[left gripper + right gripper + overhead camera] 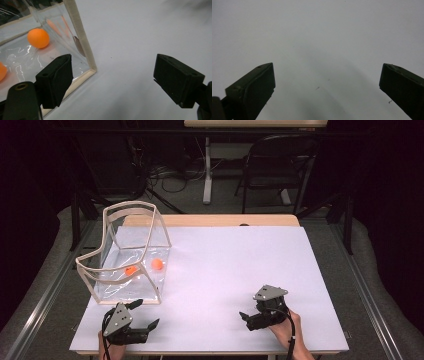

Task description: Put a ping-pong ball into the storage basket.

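A clear plastic box (127, 252) with beige trim stands on the left of the white sheet (230, 265). Two orange balls lie inside it, one (157, 264) right of the other (130, 270). In the left gripper view one ball (38, 38) sits behind the clear wall, the second (1, 71) at the left edge, and the box's beige corner edge (80, 37) is just past the left jaw. My left gripper (146, 313) (112, 77) is open and empty, close in front of the box's near right corner. My right gripper (250, 312) (327, 85) is open and empty over bare sheet.
The wooden table edge (210, 220) shows beyond the sheet. A dark chair (280, 165) and another table's leg (207, 170) stand on the floor behind. Metal rails (45, 290) run along both sides of the table.
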Tool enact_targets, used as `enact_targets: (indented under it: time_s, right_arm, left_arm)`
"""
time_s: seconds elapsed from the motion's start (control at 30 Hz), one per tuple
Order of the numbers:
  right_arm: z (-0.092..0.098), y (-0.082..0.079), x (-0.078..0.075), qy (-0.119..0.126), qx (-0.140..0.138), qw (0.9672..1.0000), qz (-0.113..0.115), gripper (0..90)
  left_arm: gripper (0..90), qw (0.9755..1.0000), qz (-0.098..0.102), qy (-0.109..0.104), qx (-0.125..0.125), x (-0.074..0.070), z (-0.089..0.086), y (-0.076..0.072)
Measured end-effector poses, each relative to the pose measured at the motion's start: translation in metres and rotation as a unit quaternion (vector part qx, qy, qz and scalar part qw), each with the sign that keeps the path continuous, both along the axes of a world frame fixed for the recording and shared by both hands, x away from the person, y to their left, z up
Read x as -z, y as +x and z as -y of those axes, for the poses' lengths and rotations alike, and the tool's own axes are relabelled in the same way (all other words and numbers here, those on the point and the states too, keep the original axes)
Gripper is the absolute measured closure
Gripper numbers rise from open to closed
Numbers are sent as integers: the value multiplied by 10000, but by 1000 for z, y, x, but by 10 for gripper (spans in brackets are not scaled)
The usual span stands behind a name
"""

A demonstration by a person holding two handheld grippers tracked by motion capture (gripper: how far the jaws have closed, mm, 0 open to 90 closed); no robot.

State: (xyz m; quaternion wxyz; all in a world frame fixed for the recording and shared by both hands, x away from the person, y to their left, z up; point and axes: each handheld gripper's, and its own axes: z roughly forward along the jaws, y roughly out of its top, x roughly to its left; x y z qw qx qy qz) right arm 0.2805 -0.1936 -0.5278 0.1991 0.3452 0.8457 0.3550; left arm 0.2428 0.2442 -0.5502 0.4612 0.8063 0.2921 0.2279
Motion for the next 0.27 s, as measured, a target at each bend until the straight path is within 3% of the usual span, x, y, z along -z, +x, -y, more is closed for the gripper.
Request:
enact_targets:
  time_s: [0.27]
  right_arm:
    - [9, -10, 6, 49, 59, 10000, 27, 0]
  left_arm:
    - [161, 9999, -107, 125, -8, 1, 2, 3]
